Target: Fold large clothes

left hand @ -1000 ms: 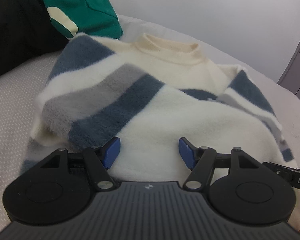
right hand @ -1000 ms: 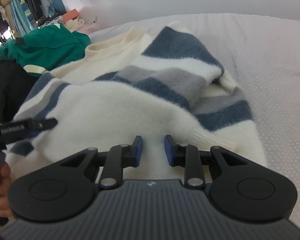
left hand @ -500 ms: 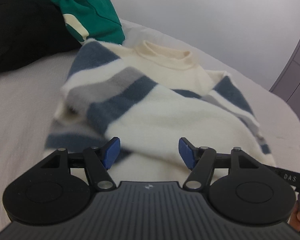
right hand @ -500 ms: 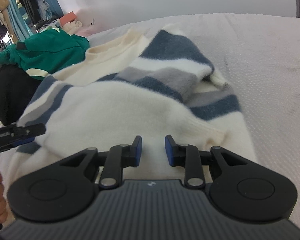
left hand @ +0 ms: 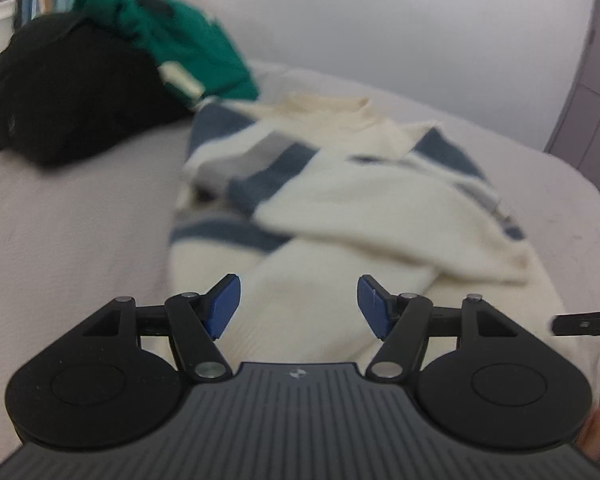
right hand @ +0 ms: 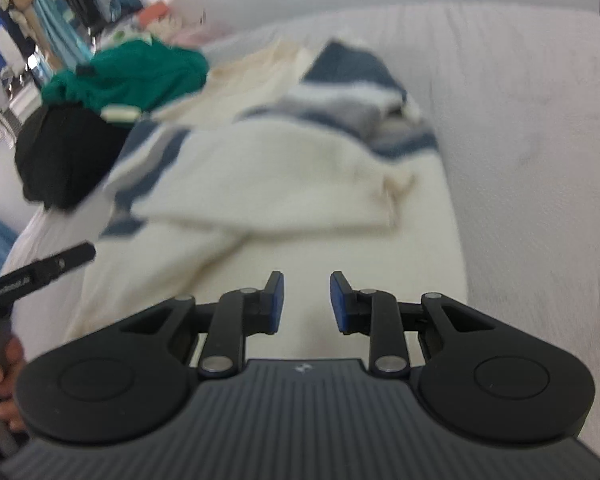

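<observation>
A fluffy cream sweater point(left hand: 352, 204) with blue and grey stripes lies on the bed, its sleeves laid across the body and its collar at the far end. It also fills the middle of the right wrist view as the same sweater point(right hand: 284, 168). My left gripper point(left hand: 298, 304) hovers over the sweater's near hem, jaws wide apart with nothing between them. My right gripper point(right hand: 306, 302) hangs over the hem too, its blue pads a narrow gap apart and empty. Both views are blurred.
A black garment point(left hand: 72, 92) and a green one point(left hand: 188, 48) are piled at the far left of the pale grey bed point(left hand: 60, 220). Bare bed surface point(right hand: 532, 128) stretches to the right of the sweater. Hanging clothes point(right hand: 28, 12) show in the background.
Both grippers have pulled back and risen away from the sweater, so more of it and the bed shows. Neither jaw gap has changed. The sweater's lower body now lies uncovered below the folded sleeves.
</observation>
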Motion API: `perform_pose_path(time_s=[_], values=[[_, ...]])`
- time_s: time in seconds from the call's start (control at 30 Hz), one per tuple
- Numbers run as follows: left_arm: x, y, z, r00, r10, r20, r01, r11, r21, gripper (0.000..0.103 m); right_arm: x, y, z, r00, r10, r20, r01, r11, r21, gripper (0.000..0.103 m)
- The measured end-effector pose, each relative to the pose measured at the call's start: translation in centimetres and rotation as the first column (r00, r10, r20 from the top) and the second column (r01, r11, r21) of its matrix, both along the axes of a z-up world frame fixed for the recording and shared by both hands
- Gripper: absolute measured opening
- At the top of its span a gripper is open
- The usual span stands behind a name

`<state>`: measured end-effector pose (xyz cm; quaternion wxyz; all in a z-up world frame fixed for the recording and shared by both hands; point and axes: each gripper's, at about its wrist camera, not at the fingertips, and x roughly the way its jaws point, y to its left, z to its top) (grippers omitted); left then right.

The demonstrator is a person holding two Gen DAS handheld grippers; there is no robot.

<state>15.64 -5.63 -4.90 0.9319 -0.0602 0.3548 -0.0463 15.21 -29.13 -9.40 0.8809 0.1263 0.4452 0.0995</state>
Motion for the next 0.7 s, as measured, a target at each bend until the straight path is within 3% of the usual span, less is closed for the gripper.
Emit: perform_pose_path(time_s=[0.27,0.4,0.53,0.63,0.7], values=[[-3.1,4.0,-1.1,0.987,0.038,-0.155,-0.060,0.989,-0.137,0.070,-1.6,-1.3,0.3,0.989,0.021,-0.145,-0.020,1.000,0.007,0.030],[-5.2,6.7,-1.9,0.969,0.092,-0.229,-0.124,0.984,-0.131,0.070,-1.3,-2.4,-1.4,0.974,-0.009,-0.226,0.019,0.999,0.041,0.029],[-6.0,9.4,-2.6,0.946,0.180,-0.270,-0.238,0.951,-0.196,0.070,-0.7,-3.5,-2.4,0.954,-0.067,-0.293,0.092,0.993,0.072,0.027],[-5.6,10.7,-3.4,0.922,0.237,-0.307,-0.313,0.923,-0.225,0.070,-0.3,-3.9,-3.1,0.942,-0.098,-0.320,0.126,0.990,0.070,0.042],[-5.6,11.8,-3.7,0.909,0.259,-0.328,-0.349,0.902,-0.255,0.070,-0.2,-4.2,-3.4,0.938,-0.109,-0.329,0.145,0.985,0.088,0.059]])
